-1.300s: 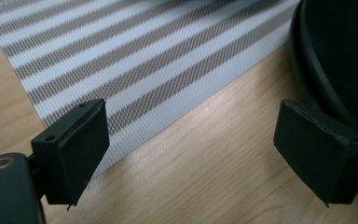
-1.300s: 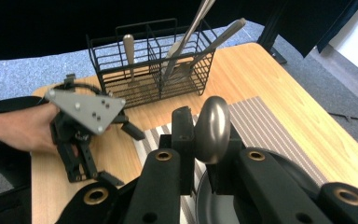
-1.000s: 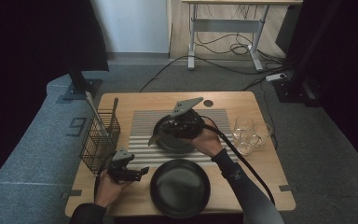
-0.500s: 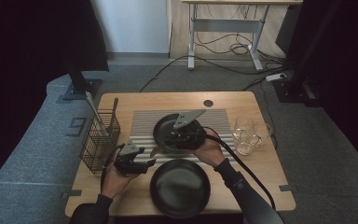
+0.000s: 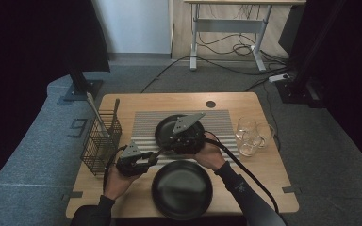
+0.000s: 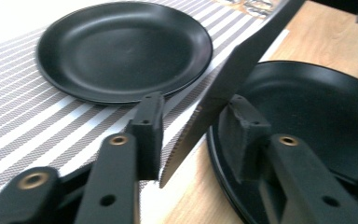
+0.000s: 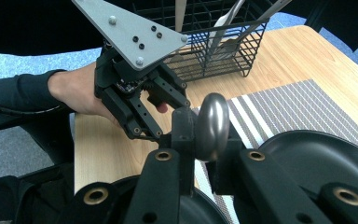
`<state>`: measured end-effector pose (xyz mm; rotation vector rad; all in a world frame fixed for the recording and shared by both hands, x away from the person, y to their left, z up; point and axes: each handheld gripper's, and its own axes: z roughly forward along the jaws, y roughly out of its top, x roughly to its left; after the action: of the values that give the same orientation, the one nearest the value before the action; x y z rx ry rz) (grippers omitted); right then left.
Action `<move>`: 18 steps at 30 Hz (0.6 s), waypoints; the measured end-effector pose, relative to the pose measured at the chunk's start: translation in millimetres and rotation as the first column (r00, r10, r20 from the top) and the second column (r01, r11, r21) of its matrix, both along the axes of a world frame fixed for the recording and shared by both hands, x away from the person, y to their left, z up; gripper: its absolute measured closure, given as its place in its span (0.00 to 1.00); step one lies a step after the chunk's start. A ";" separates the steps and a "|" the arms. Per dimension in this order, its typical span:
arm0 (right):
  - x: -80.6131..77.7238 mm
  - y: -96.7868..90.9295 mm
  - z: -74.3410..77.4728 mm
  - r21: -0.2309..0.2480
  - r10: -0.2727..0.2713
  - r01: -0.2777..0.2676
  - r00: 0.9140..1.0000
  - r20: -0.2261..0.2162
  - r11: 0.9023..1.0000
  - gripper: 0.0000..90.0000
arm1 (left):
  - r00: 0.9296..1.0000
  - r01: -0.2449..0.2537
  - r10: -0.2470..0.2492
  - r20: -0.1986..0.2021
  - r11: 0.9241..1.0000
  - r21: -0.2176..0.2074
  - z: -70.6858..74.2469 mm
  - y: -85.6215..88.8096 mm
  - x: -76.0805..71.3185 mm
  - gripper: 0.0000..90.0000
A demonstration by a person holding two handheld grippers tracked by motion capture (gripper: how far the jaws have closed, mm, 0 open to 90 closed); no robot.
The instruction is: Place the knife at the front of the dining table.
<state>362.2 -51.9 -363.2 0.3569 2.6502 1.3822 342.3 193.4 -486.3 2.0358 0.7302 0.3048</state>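
My right gripper (image 5: 173, 147) is shut on a knife's rounded grey handle (image 7: 212, 122), above the near edge of the far black plate (image 5: 167, 126). The serrated blade (image 6: 233, 74) slants through my left gripper (image 6: 193, 122), whose jaws have just been closing around it. A gap still shows beside the blade, so the pads do not press on it. The left gripper (image 5: 154, 155) hovers between the two plates, and in the right gripper view it (image 7: 170, 116) faces me under its grey plate. The near black plate (image 5: 181, 189) lies at the table's front edge.
A striped mat (image 5: 143, 125) lies under the far plate. A black wire basket (image 5: 99, 141) with cutlery stands at the left edge of the table. Three clear glasses (image 5: 252, 134) stand at the right. A round hole (image 5: 210, 104) marks the table's far side.
My left gripper has come up and to the right from the table's front left to the knife blade, and its jaws have narrowed. The right gripper with the knife has sunk slightly.
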 end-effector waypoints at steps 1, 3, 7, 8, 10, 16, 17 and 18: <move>0.0 -0.1 0.1 0.000 0.000 0.000 1.000 0.000 1.000 0.92 | 1.000 0.005 -0.005 0.000 1.000 -0.002 0.1 -0.1 -0.3 0.73; 0.3 -0.5 0.3 0.002 0.002 -0.002 1.000 -0.001 1.000 0.92 | 1.000 0.013 -0.013 0.005 1.000 0.005 0.3 -0.5 -1.0 0.75; 1.9 -1.4 1.0 0.008 0.007 -0.007 1.000 -0.006 1.000 0.91 | 1.000 0.022 -0.023 0.022 1.000 0.021 1.2 -2.0 -3.3 0.77; 2.6 -1.8 1.1 0.012 0.009 -0.009 1.000 -0.008 1.000 0.91 | 0.999 0.027 -0.028 0.025 0.999 0.024 1.2 -2.5 -3.8 0.79; 4.5 -2.9 1.5 0.020 0.005 -0.005 1.000 -0.009 1.000 0.90 | 0.999 0.037 -0.038 0.029 0.999 0.030 1.1 -3.1 -4.6 0.81; 10.7 -5.7 1.4 0.031 -0.010 0.011 1.000 -0.020 0.999 0.87 | 0.998 0.042 -0.045 0.049 0.998 0.048 1.1 -3.7 -6.9 0.89; 11.2 -5.7 1.3 0.031 -0.012 0.013 1.000 -0.023 0.999 0.86 | 0.998 0.041 -0.044 0.053 0.998 0.051 1.2 -3.7 -7.3 0.89; 12.1 -5.9 1.2 0.030 -0.013 0.014 1.000 -0.023 0.999 0.86 | 0.997 0.040 -0.043 0.058 0.998 0.055 1.3 -3.7 -7.8 0.90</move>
<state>374.3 -57.8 -362.0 0.3952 2.6424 1.4247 334.5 189.7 -484.9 2.0810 0.6485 0.3626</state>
